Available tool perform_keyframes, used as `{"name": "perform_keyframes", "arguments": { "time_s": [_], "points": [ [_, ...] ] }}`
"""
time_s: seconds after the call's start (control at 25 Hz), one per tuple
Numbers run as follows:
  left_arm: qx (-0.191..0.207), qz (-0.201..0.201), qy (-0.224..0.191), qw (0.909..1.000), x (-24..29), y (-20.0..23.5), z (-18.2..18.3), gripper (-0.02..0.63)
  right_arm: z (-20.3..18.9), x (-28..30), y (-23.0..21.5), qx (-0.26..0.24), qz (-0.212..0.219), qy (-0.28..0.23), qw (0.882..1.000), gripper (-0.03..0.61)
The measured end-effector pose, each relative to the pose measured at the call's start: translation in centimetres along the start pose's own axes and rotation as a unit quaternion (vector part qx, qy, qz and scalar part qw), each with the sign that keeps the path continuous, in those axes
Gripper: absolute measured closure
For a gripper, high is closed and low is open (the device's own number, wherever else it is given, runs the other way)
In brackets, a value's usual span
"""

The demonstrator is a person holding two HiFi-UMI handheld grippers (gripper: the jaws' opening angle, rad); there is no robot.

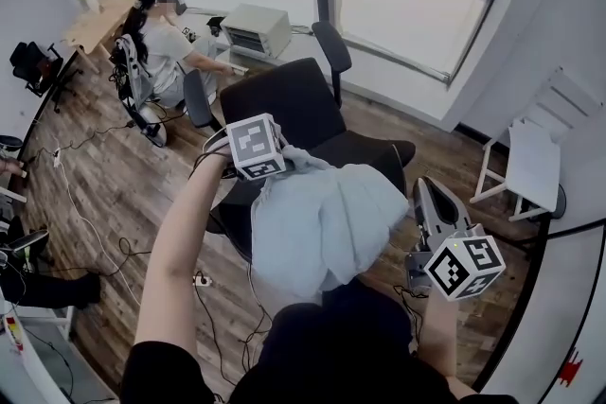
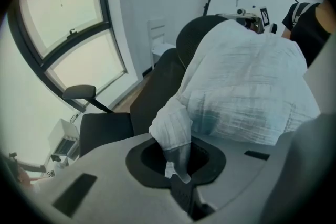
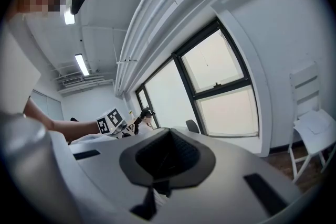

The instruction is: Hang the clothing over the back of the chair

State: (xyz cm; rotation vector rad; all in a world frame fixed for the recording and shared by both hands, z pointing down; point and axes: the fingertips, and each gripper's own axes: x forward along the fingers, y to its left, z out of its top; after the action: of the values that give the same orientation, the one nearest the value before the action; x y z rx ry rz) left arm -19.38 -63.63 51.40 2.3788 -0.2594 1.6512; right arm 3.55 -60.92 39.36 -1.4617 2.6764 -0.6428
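Left gripper [image 2: 178, 168]: jaws closed tight on a bunched fold of the clothing [image 1: 322, 222], with a small label showing at the pinch. It points steeply down at the garment's upper left edge, as the head view has it.

Right gripper [image 1: 424, 189]: jaws look to be together with nothing between them. It is held about level, just beside the garment's right edge. Whether it touches the cloth, I cannot tell.

Clothing: a pale, crinkled garment. It is already lying over the top of the chair back [image 2: 195, 34]. In the left gripper view the cloth covers most of the rounded top and falls down one face of it. In the head view it spreads wide between the two grippers, above the black chair [image 1: 284, 104], whose seat and armrest [image 1: 331, 47] lie beyond.

Progress, as I judge it:
- The garment has been carried to the chair and laid across the back. The main part looks done.
- It has not been let go, since the left jaws hold the gathered corner.
- The held corner sits bunched rather than flat, so the drape is uneven on that side.

Left to do, by my reading: open the left jaws, let the corner drop, and draw both grippers clear. How far the cloth hangs down the far face is hidden, so I cannot say whether it is balanced enough to stay put.
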Motion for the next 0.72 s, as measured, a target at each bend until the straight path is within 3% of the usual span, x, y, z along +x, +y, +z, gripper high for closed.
{"name": "perform_keyframes", "arguments": {
  "time_s": [0.16, 0.48, 0.72],
  "points": [
    [-0.016, -0.006, 0.025, 0.9995, 1.0, 0.5, -1.3, 0.587, 0.0, 0.1, -0.2, 0.001, -0.003, 0.002, 1.000, 0.578],
    [-0.076, 0.019, 0.045, 0.9959, 1.5, 1.7, -4.0, 0.287, -0.4, 0.5, 0.0, 0.001, -0.001, 0.003, 1.000, 0.578],
    [-0.097, 0.054, 0.054, 0.9923, 1.2, 2.9, -6.4, 0.244, -0.6, 0.4, 0.1, 0.002, -0.002, 0.006, 1.000, 0.578]
  ]
}}
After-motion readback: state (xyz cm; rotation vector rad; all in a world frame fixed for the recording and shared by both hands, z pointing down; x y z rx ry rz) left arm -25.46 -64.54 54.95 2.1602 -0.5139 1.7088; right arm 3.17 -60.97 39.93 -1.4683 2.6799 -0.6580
